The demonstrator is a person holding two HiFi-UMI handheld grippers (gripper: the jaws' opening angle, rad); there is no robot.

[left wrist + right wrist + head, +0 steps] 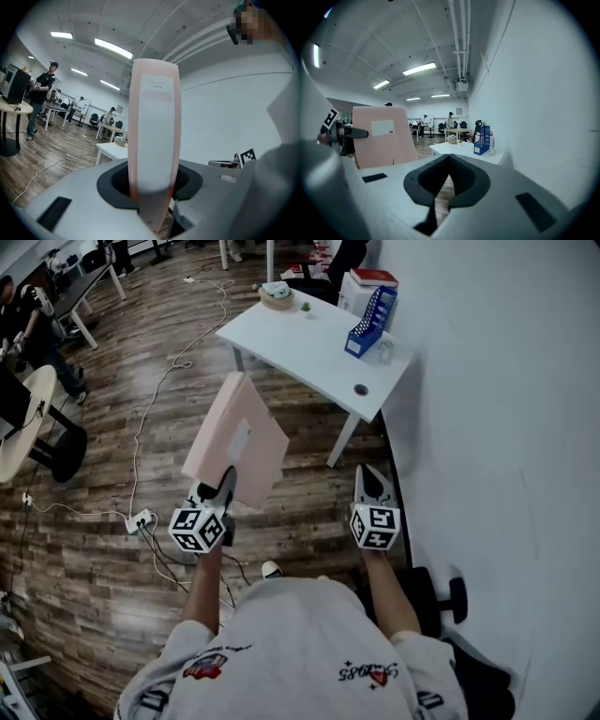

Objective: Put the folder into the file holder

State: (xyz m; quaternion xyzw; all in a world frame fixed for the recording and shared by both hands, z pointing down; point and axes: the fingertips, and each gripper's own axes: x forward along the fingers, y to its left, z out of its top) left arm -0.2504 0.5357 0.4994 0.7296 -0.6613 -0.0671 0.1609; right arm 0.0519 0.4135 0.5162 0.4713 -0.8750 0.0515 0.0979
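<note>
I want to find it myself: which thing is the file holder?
Find the white rectangular table against the white wall. Near the wall stands the blue plastic file holder with slotted sides. Nothing else there is dark blue, and it is taller than the tiny green plant.

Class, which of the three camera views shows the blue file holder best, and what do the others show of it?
The head view: the file holder appears largest there, seen from above on the white table. The right gripper view shows the holder smaller, side-on. The left gripper view does not show it.
</note>
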